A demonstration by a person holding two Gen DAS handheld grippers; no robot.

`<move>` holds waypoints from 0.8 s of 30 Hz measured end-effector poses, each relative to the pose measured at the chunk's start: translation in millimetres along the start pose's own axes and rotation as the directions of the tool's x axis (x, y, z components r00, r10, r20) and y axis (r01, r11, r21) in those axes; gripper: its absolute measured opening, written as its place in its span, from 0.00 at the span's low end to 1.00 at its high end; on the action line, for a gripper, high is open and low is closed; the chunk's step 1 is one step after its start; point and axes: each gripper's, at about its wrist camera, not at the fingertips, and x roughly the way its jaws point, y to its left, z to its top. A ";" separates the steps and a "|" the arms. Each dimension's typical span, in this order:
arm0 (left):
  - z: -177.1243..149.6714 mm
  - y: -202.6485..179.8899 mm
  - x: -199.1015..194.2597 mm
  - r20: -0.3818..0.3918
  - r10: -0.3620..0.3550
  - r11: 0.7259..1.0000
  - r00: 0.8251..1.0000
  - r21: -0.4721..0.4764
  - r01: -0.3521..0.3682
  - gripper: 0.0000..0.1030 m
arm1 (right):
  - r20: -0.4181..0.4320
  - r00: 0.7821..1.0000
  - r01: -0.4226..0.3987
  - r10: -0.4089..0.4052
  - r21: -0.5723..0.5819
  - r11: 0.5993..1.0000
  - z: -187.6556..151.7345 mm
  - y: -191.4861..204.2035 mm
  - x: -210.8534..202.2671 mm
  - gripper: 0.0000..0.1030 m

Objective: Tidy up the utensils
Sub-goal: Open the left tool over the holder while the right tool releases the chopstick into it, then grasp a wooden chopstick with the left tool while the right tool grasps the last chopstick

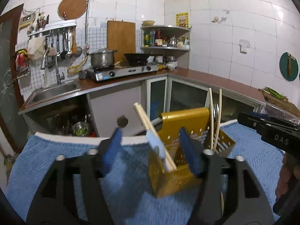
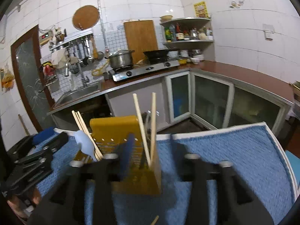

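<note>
Holder: yellow perforated metal utensil holder, upright on the blue woven cloth covering the table.
Left compartment: pair of pale wooden chopsticks leaning left, with a pale blue plastic spoon beside them.
Right compartment: two more pale chopsticks, nearly upright.
Left gripper: wide, holding nothing; its right finger is in front of the holder.
Right gripper: spread apart, holding nothing, near side of the holder.
Background: kitchen counter with steel pot at far left.
</note>
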 end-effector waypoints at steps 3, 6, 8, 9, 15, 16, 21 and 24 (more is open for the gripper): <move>-8.1 5.3 -14.3 -0.036 0.000 1.000 0.999 -0.015 0.000 0.85 | -0.044 0.999 0.028 -0.028 0.008 1.000 -11.5 -2.3 -6.8 0.47; -22.5 8.7 -21.7 -0.100 0.001 1.000 0.995 -0.028 -0.004 0.93 | -0.098 0.993 0.061 -0.060 0.006 0.998 -32.5 -4.1 -8.8 0.47; -36.9 10.2 -23.3 -0.144 0.017 0.999 0.989 -0.026 -0.021 0.95 | -0.137 0.987 0.081 -0.079 0.010 0.997 -48.7 -5.5 -8.0 0.47; -41.4 11.1 -23.3 -0.158 0.026 0.999 0.987 -0.022 -0.030 0.95 | -0.161 0.983 0.092 -0.089 0.010 0.996 -59.2 -5.6 -6.6 0.47; -84.6 24.9 -15.8 -0.294 0.037 0.998 0.955 -0.046 -0.053 0.95 | -0.260 0.954 0.153 -0.147 0.005 0.988 -109.8 2.5 3.3 0.45; -90.1 27.4 -14.9 -0.307 0.038 0.997 0.951 -0.049 -0.055 0.95 | -0.279 0.949 0.155 -0.145 0.016 0.988 -116.6 3.5 6.6 0.45; -111.2 37.4 -10.2 -0.370 0.017 0.997 0.929 -0.066 -0.044 0.95 | -0.340 0.929 0.159 -0.143 0.020 0.987 -139.1 13.8 20.9 0.34; -117.5 42.2 -13.0 -0.379 -0.007 0.996 0.925 -0.082 -0.026 0.95 | -0.371 0.917 0.165 -0.145 0.023 0.986 -146.4 21.2 28.2 0.22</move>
